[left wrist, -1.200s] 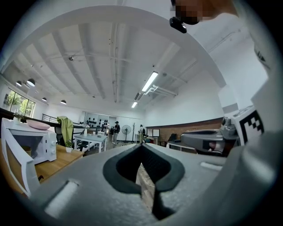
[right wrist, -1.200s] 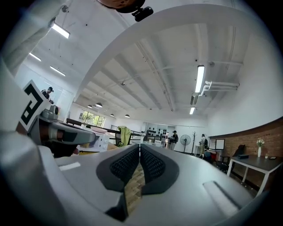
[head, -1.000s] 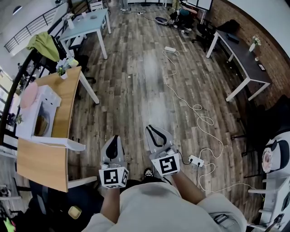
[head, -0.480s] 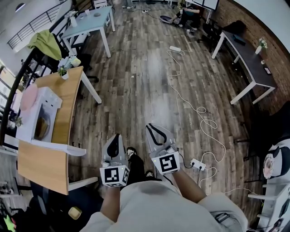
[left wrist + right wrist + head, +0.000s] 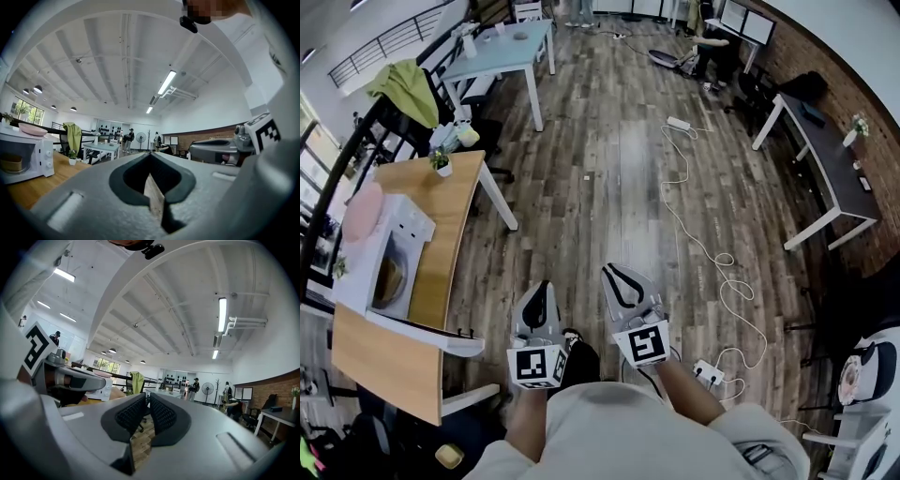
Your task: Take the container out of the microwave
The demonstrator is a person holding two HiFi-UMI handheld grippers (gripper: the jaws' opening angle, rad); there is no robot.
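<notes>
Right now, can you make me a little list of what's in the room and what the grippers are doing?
Microwave: white, on the wooden table, off to the left of both grippers
Inside it: a brown container
On top of it: a pink bowl
Also on the table: a small plant
Left gripper: shut, empty, over the floor
Right gripper: a little open, empty
</notes>
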